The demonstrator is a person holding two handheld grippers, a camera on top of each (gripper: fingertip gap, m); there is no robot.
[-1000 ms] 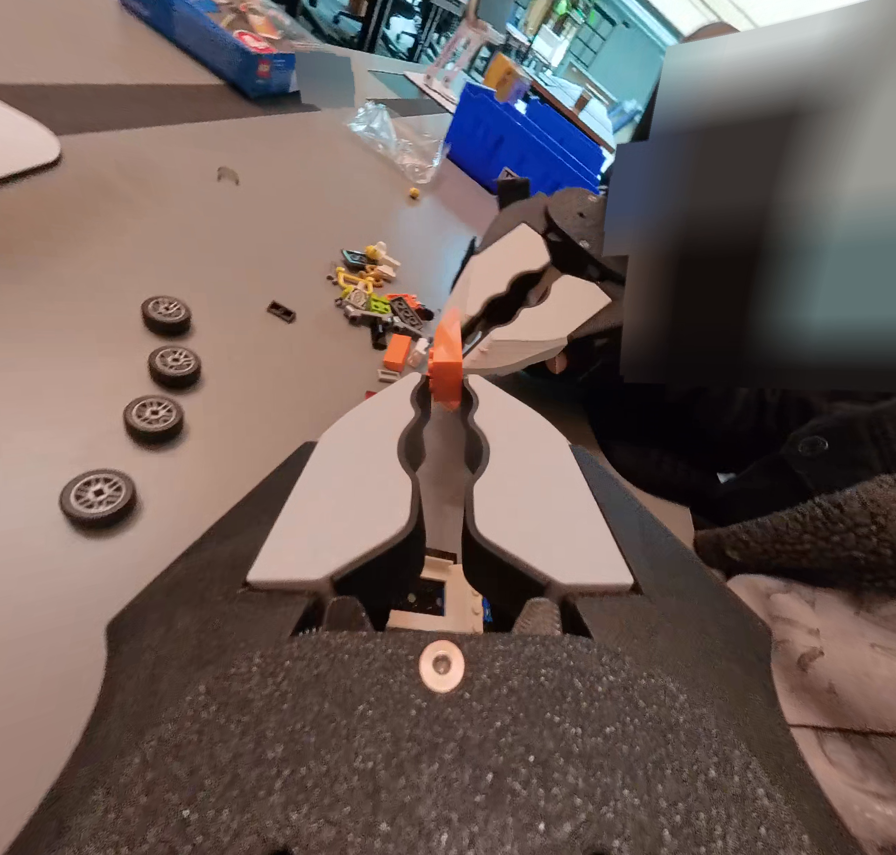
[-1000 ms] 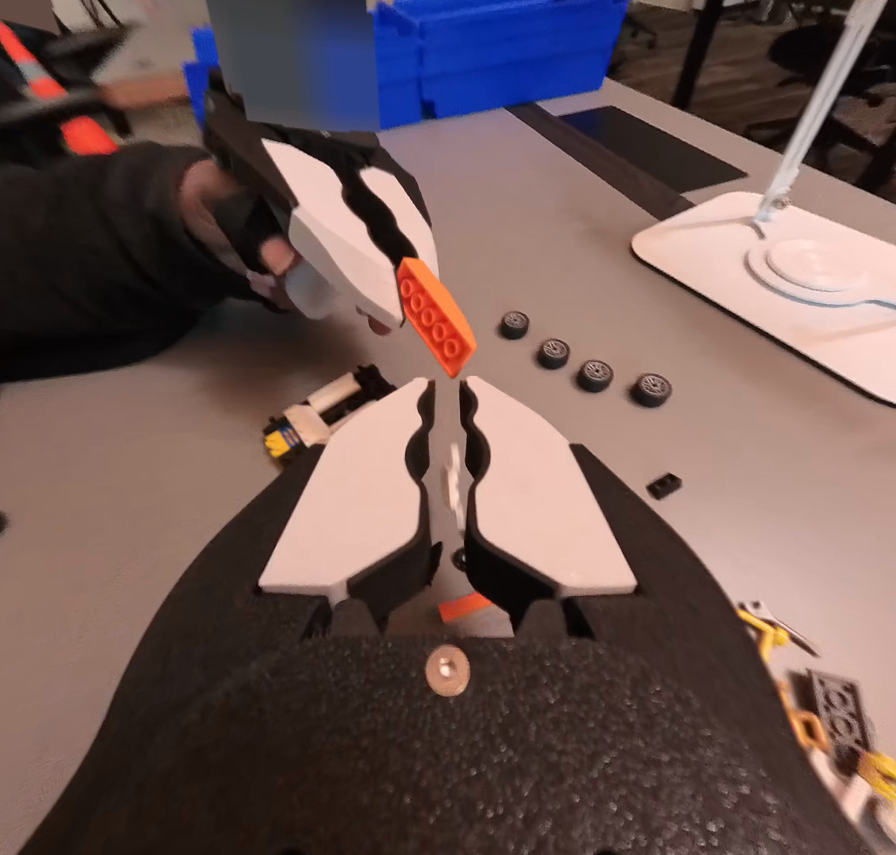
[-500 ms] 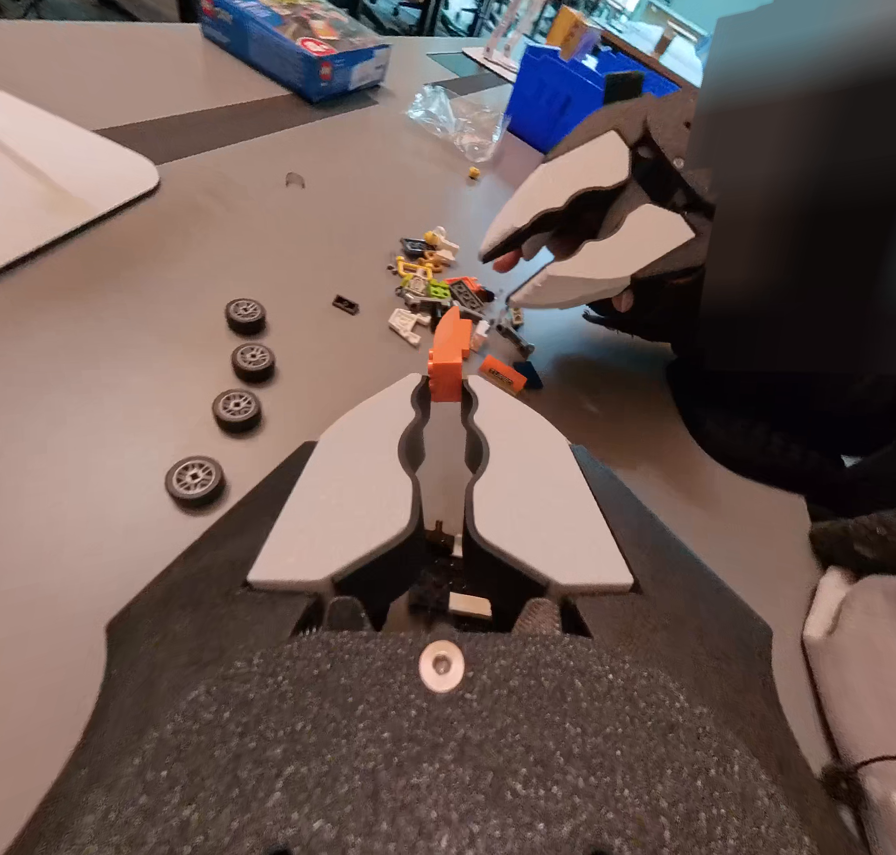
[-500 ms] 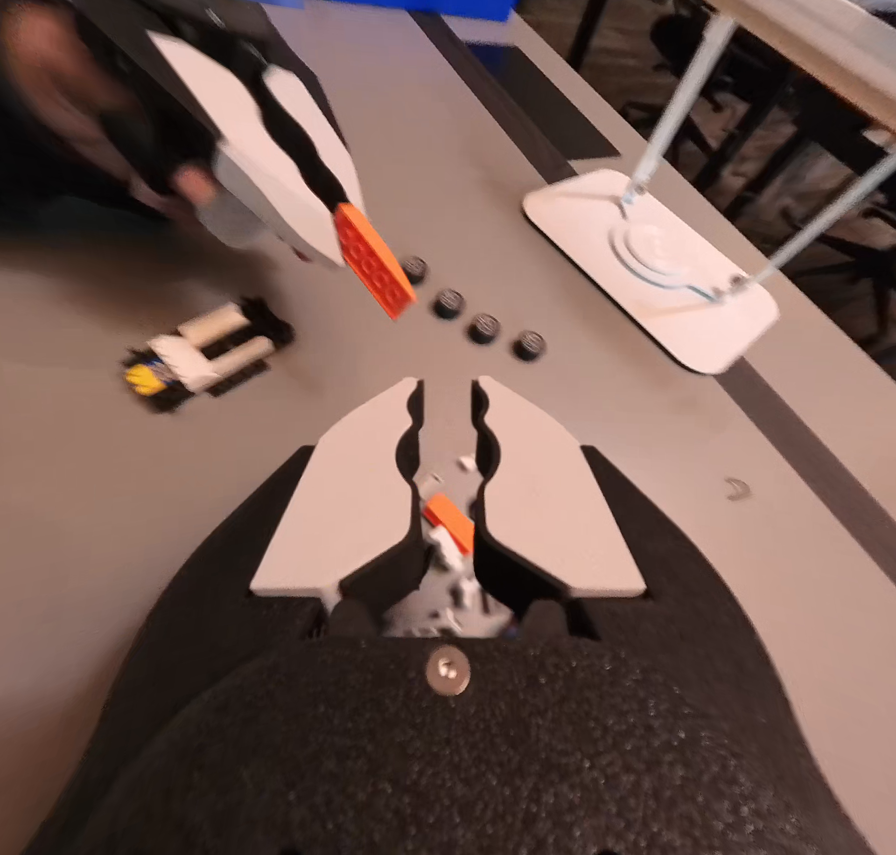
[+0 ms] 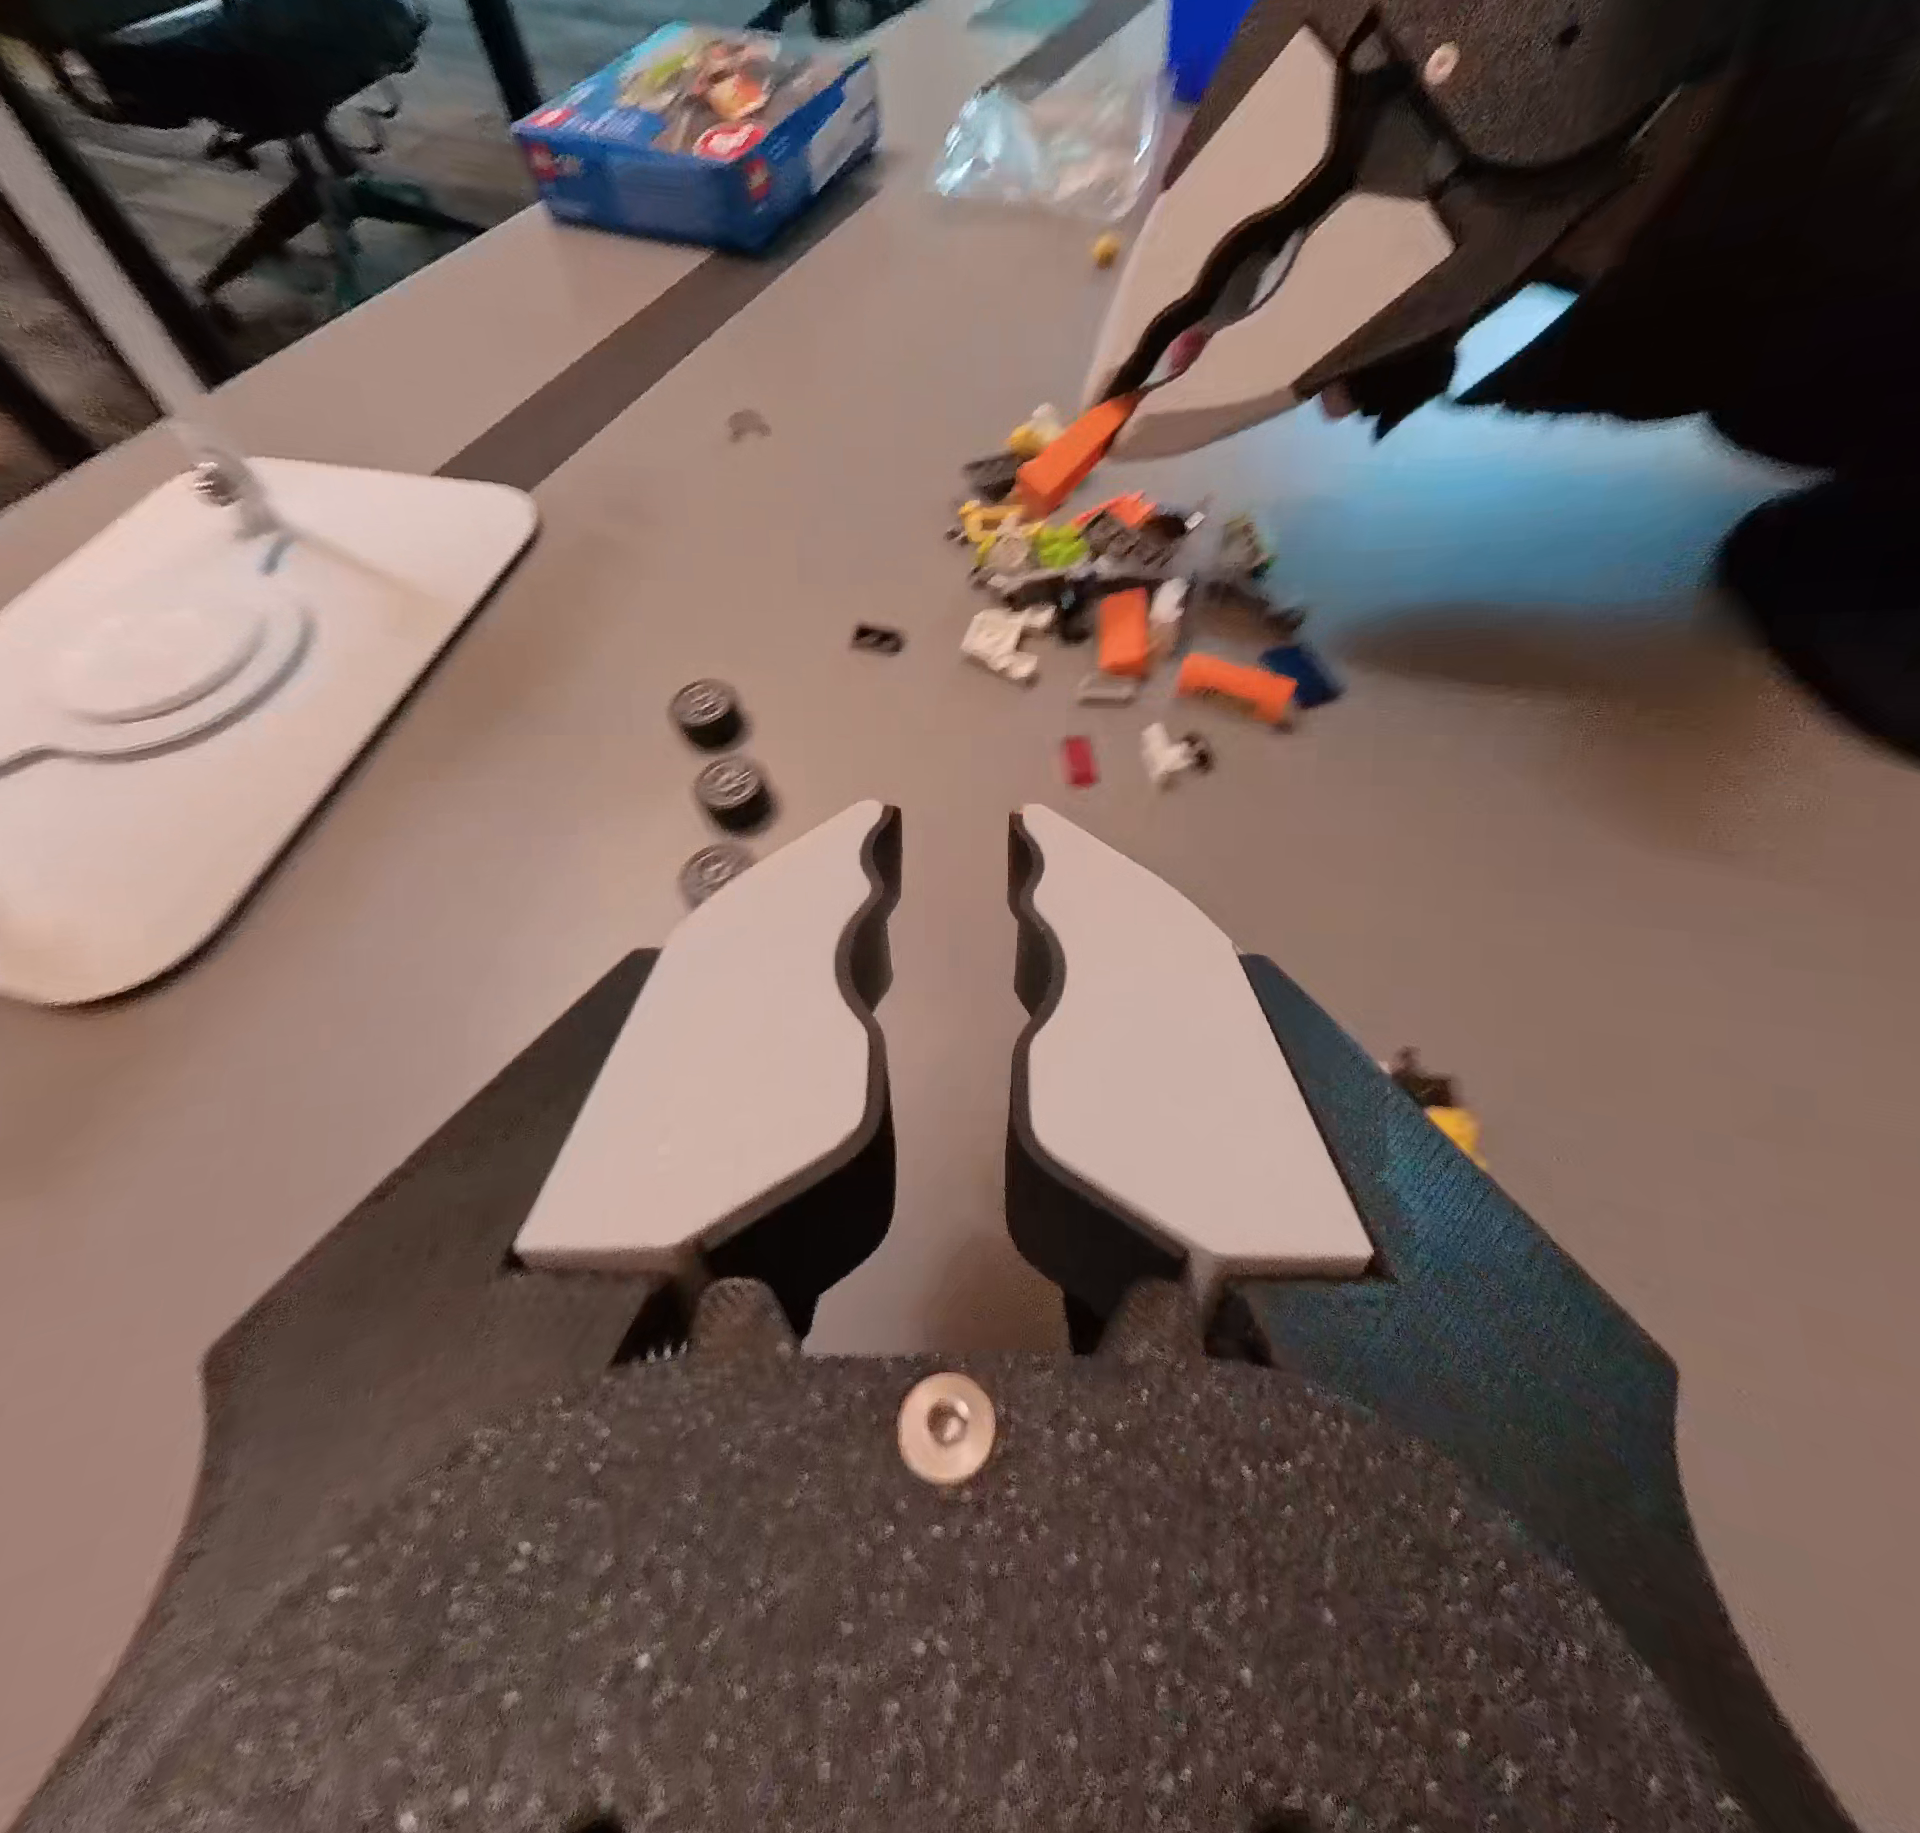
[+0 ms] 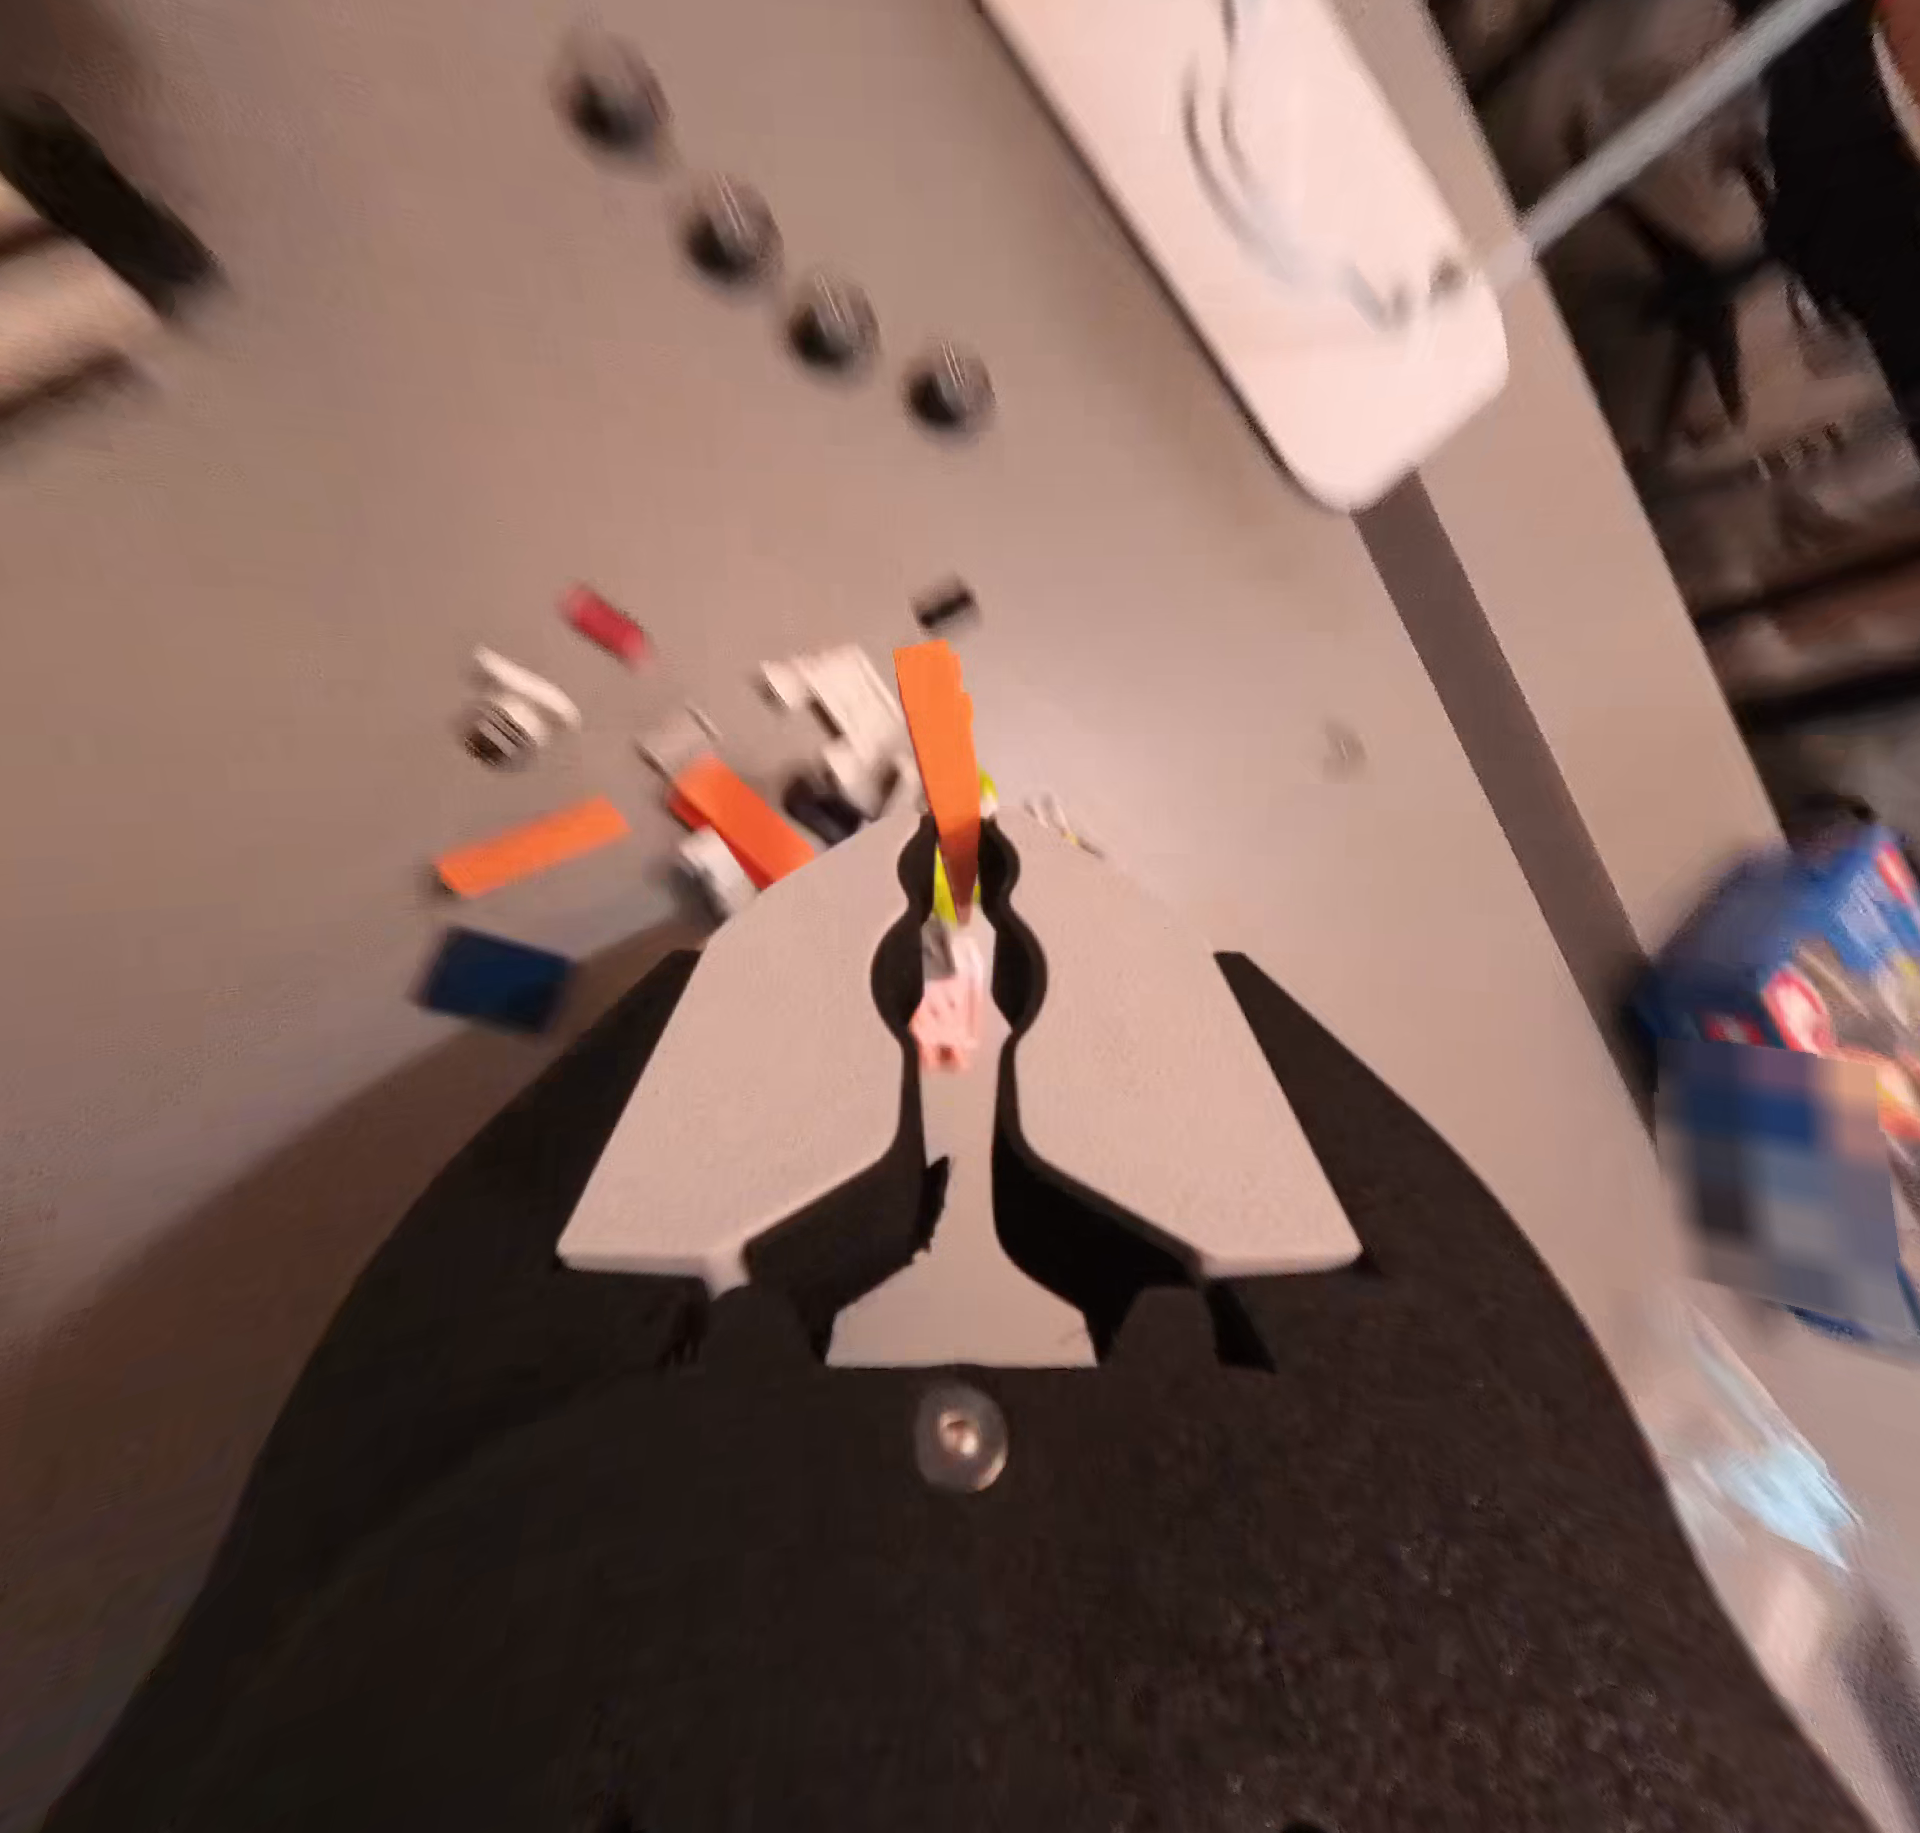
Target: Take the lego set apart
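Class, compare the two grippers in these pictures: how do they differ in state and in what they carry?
The left gripper is open and carries nothing; the right gripper is shut on an orange brick. The left is over bare table; the right is over the pile of loose pieces. Both have grey fingers with wavy inner edges.

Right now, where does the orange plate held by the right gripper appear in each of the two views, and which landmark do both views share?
Left wrist view: the orange plate sits upper right of centre, pinched at the tip of the right gripper, above the pile of loose pieces.
Right wrist view: the plate stands at centre, sticking forward from the closed fingertips.
Shared landmark: the row of black wheels beside the white lamp base.
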